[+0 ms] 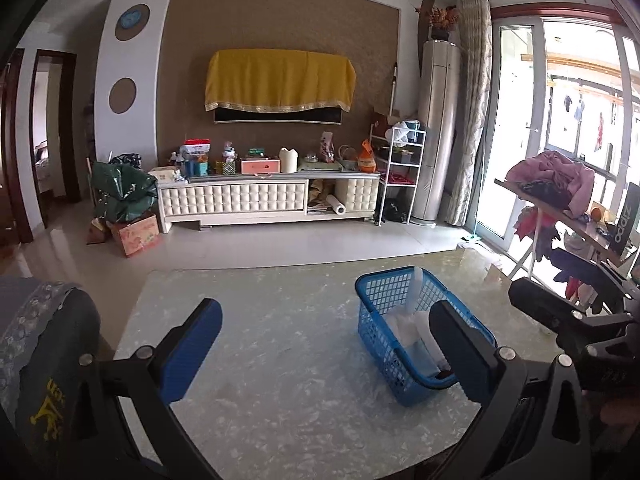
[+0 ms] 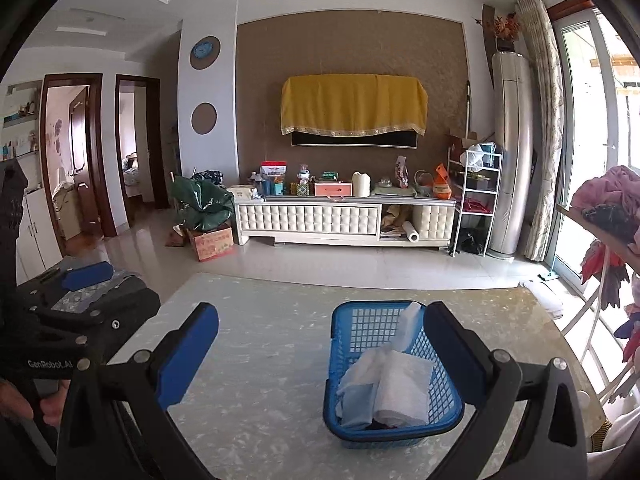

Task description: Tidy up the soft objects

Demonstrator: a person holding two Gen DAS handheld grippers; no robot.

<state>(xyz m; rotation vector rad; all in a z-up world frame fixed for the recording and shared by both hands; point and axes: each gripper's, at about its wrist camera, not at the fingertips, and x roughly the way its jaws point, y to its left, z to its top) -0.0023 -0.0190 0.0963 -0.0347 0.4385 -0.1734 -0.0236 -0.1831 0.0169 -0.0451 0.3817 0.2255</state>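
A blue plastic basket stands on the marble table, right of centre. It holds white and light blue folded cloths; one white piece sticks up over the rim. My left gripper is open and empty above the table, with its right finger just in front of the basket. My right gripper is open and empty, its right finger in front of the basket. The right gripper body shows at the right of the left wrist view; the left gripper body shows at the left of the right wrist view.
A chair back with a patterned cover stands at the table's left. A rack with pink and dark clothes stands at the right by the window. A TV cabinet lies across the floor beyond the table's far edge.
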